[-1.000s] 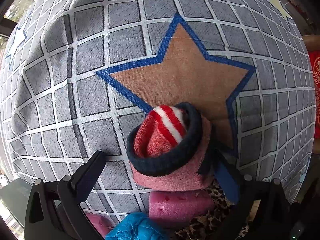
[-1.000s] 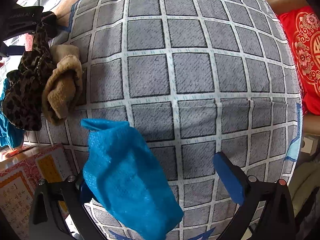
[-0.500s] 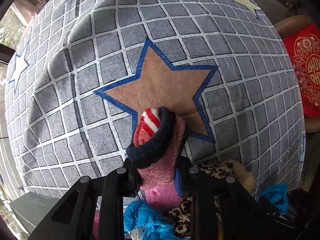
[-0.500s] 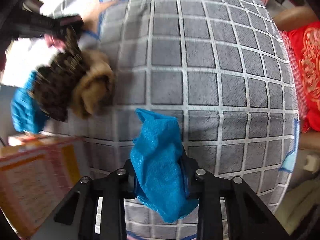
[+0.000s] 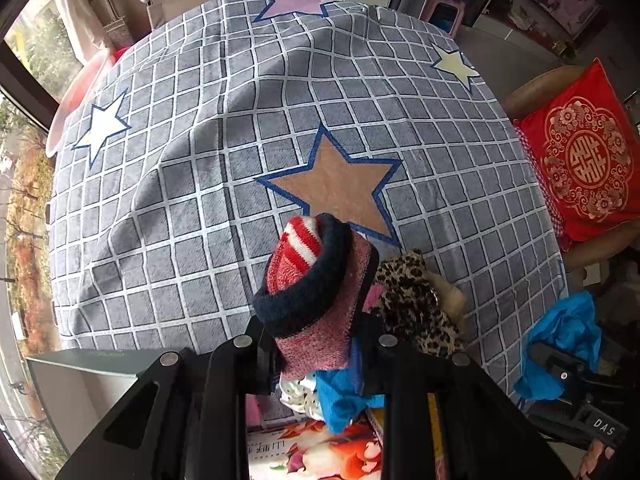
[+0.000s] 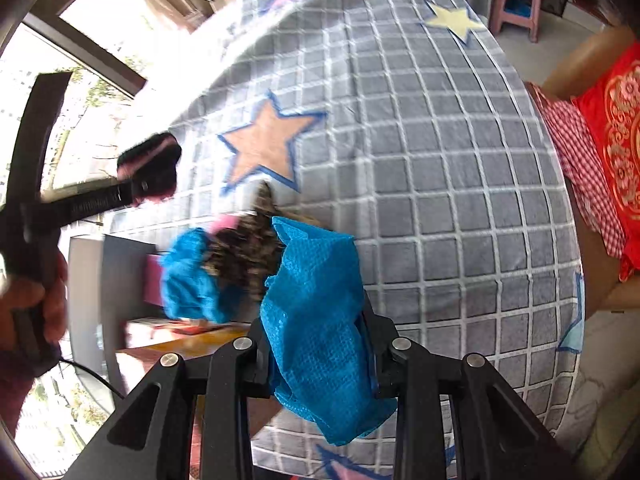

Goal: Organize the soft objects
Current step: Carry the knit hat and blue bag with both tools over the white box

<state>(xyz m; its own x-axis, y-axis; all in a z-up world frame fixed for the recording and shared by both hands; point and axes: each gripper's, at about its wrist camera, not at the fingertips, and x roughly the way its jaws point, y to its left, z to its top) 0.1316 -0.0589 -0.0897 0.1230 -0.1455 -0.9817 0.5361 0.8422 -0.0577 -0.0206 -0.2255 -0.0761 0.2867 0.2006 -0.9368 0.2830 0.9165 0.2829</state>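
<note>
Tongs first: your left gripper (image 5: 316,354) has just closed and is clamped on the rolled pink knit sock with a navy cuff and red-and-white striped toe (image 5: 316,292), its long axis running away from you, cuff opening toward the brown star (image 5: 340,188). Your right gripper (image 6: 320,364) has just clamped the crumpled blue mesh cloth (image 6: 316,320), which stands lengthwise above the grey checked tablecloth (image 6: 440,200). A leopard-print fabric heap (image 5: 416,304) lies just beside the sock.

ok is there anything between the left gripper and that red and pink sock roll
No. The left gripper is shut directly on the sock roll, pads against its sides. The leopard-print cloth only lies beside it, to the right.
</note>
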